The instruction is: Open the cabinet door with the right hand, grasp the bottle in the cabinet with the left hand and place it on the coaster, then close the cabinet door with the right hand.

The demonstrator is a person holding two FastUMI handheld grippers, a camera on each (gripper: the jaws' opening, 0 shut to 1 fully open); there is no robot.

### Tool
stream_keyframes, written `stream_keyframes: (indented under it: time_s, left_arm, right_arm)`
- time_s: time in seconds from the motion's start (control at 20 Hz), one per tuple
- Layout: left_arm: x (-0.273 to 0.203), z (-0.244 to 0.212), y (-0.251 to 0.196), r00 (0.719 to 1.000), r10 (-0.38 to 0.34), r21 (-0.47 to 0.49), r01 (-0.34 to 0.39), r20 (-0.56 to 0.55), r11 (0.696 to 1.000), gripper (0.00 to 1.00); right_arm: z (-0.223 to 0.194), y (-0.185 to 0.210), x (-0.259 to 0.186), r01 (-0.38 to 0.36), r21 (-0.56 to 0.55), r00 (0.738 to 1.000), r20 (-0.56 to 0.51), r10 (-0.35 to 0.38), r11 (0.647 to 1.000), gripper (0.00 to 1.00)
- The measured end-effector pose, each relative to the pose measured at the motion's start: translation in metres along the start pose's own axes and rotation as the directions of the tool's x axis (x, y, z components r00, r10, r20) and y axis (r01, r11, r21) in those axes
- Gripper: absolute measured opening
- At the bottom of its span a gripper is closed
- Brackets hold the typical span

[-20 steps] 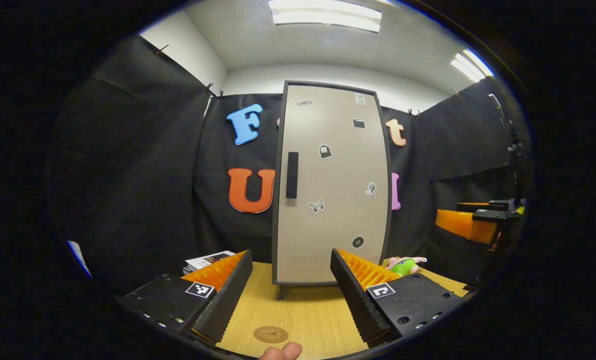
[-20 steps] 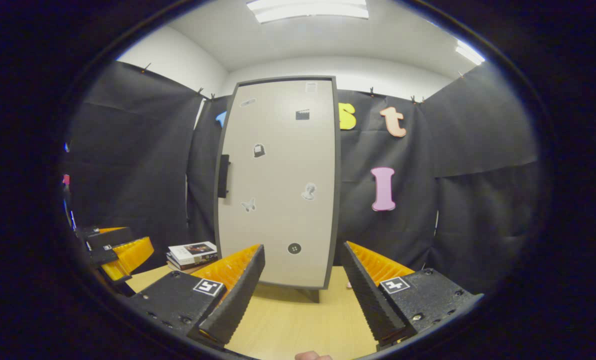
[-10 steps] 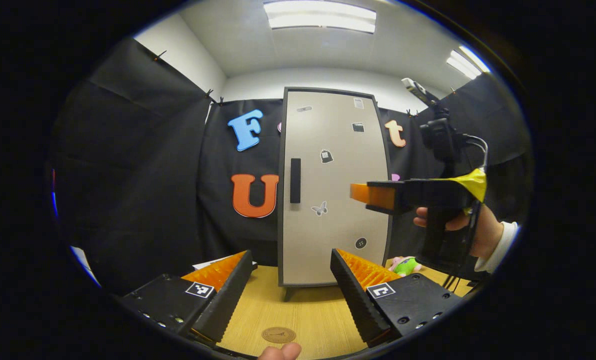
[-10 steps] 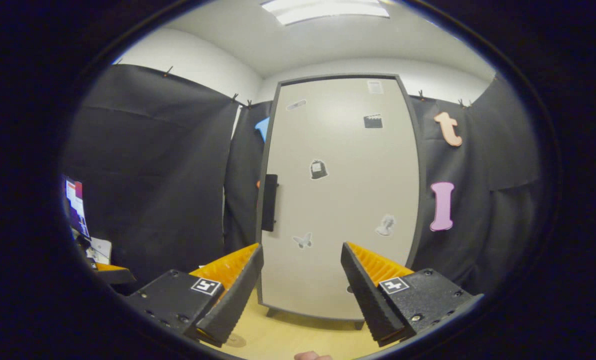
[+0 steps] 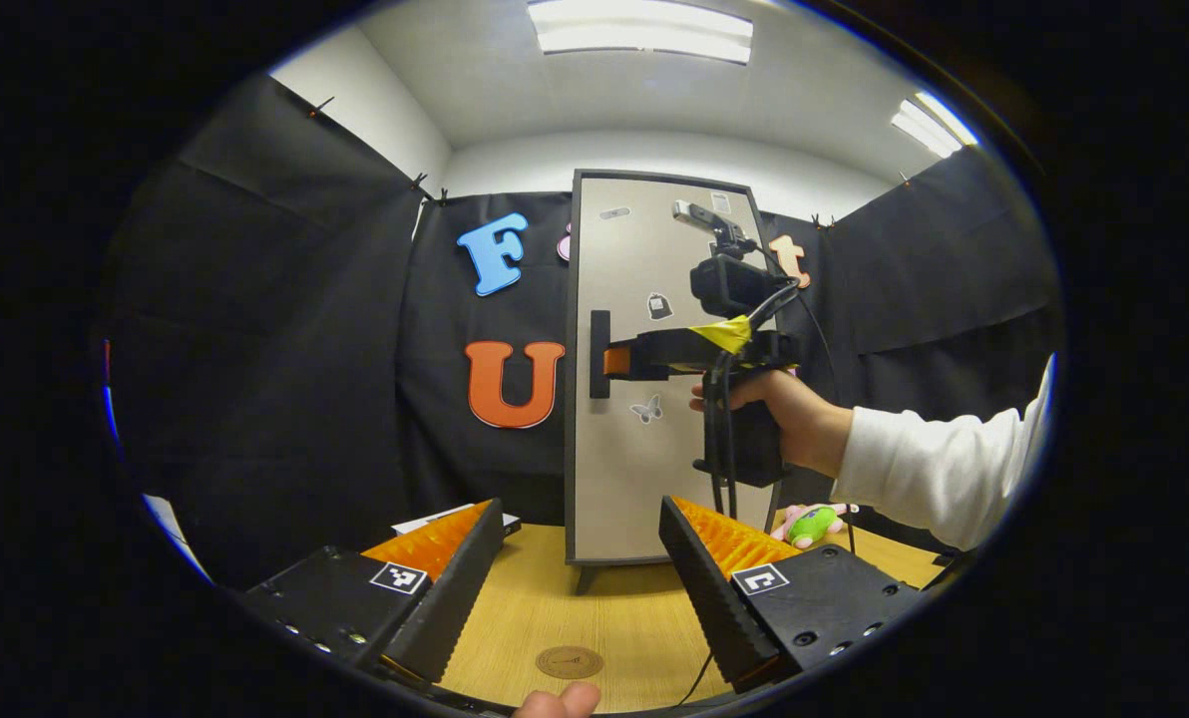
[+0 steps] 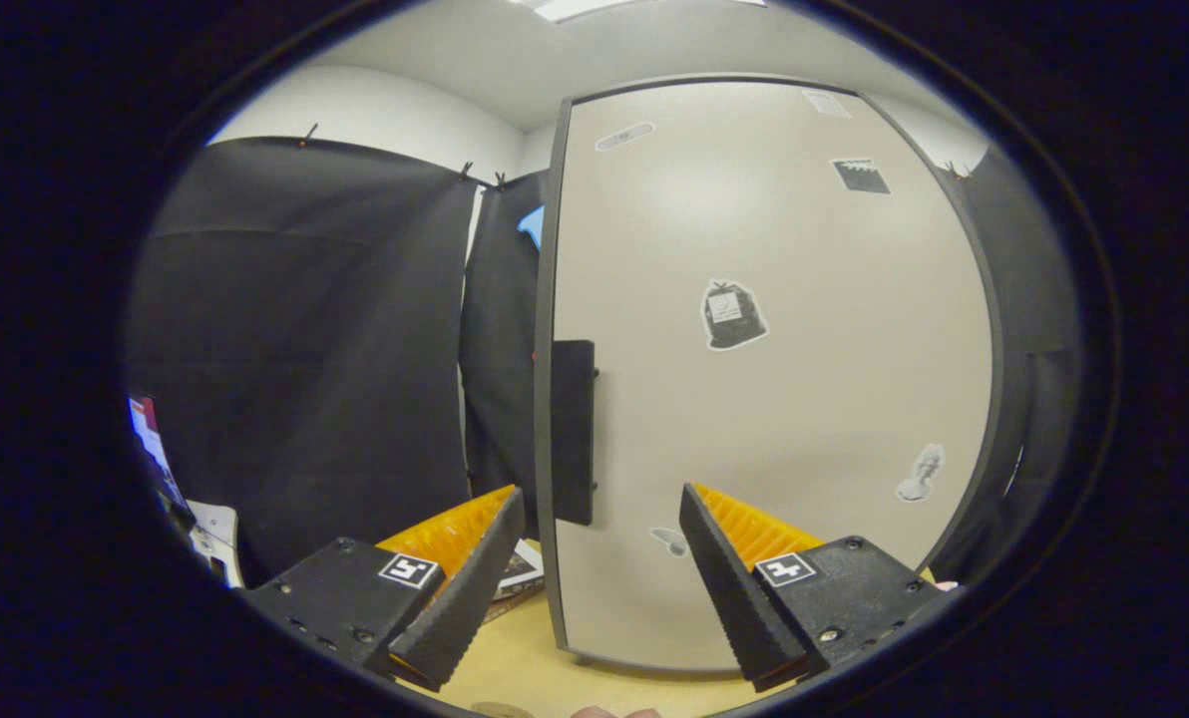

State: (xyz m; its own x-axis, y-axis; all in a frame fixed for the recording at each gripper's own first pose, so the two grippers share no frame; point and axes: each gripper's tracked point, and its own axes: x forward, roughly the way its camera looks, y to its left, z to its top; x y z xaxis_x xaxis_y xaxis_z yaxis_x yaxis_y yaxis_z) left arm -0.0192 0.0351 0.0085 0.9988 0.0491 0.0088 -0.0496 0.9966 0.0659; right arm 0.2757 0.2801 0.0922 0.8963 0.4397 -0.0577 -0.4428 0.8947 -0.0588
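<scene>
The tall beige cabinet (image 5: pixel 654 439) stands on the wooden table with its door shut, so its inside is hidden. A dark vertical handle (image 5: pixel 600 354) sits on the door's left edge. My right gripper (image 5: pixel 612 360), held by a hand in a white sleeve, reaches up to that handle, its tips right beside it. In the right gripper view the handle (image 6: pixel 572 431) hangs close, just above the gap of the open right gripper (image 6: pixel 599 558). My left gripper (image 5: pixel 580 558) stays low and open over the table, holding nothing. A round brown coaster (image 5: pixel 570 661) lies between its fingers.
A stack of books (image 5: pixel 435 519) lies left of the cabinet, also in the right gripper view as books (image 6: pixel 520 573). A green and pink plush toy (image 5: pixel 812 524) rests to the cabinet's right. The wooden table (image 5: pixel 614 608) runs from the cabinet's foot to me.
My right gripper has moved forward and left, from the right side up to the door handle; the door now looms large in its view. The left gripper has barely shifted.
</scene>
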Motion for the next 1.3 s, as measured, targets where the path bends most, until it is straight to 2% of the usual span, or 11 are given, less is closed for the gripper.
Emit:
stream_keyframes:
  time_s: [0.25,0.45,0.5,0.55,0.75,0.8,1.1,1.3]
  left_arm:
    - [0.003,-0.004,0.005,1.0,0.006,-0.002,-0.006,-0.011,1.0,0.95]
    - [0.007,-0.005,0.01,1.0,0.017,-0.001,-0.017,-0.01,1.0,0.95]
    - [0.009,-0.006,0.01,1.0,0.019,-0.004,-0.019,-0.01,1.0,0.95]
    - [0.01,-0.006,0.012,1.0,0.023,-0.006,-0.023,-0.011,1.0,0.95]
    - [0.013,-0.008,0.016,0.999,0.034,-0.013,-0.034,-0.013,0.999,0.95]
    - [0.013,-0.008,0.017,0.999,0.035,-0.014,-0.036,-0.014,0.999,0.95]
    - [0.01,-0.005,0.019,0.999,0.041,-0.017,-0.041,-0.006,0.999,0.95]
    - [0.007,-0.002,0.025,0.998,0.059,-0.012,-0.058,0.014,0.998,0.95]
  right_arm:
    - [-0.001,0.01,0.042,0.023,-0.032,1.0,-0.02,-0.023,0.999,1.0]
    - [-0.002,0.01,0.057,0.058,-0.06,0.998,-0.016,-0.059,0.997,0.93]
    - [-0.002,0.008,0.06,0.072,-0.059,0.997,-0.016,-0.073,0.996,0.78]
    - [-0.002,0.005,0.063,0.086,-0.057,0.996,-0.017,-0.087,0.995,0.72]
    - [-0.006,0.012,0.07,0.04,-0.016,0.999,-0.025,-0.041,0.999,0.5]
    - [-0.008,0.013,0.071,0.041,-0.023,0.999,-0.026,-0.042,0.999,0.38]
    - [-0.01,0.011,0.068,0.066,-0.02,0.997,-0.026,-0.067,0.998,0.28]
    - [-0.01,0.017,0.051,0.044,-0.006,0.999,-0.032,-0.044,0.999,0.29]
